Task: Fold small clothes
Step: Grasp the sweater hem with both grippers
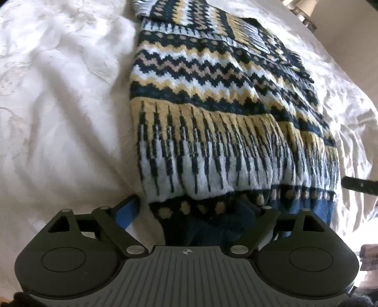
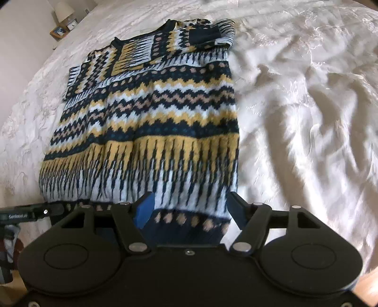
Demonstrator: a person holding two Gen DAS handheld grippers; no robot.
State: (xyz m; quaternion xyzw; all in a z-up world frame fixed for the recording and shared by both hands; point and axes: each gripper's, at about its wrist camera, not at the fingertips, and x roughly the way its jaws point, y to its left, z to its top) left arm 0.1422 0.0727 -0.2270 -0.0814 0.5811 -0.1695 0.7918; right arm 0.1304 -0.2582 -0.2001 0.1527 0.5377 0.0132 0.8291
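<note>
My left gripper (image 1: pixel 196 210) has its jaws apart over the dark ribbed hem at bottom centre of its frame, and my right gripper (image 2: pixel 189 207) stands likewise apart astride the same hem, neither clamped. The sweater (image 2: pixel 146 113) lies flat mid-frame, sleeves folded in at the top; thick soft knit, probably floppy with some weight, grippy, so I'd pinch the hem corners. White bedspread (image 2: pixel 307 106) is rumpled, soft; lamp (image 2: pixel 63 10) upper left.
</note>
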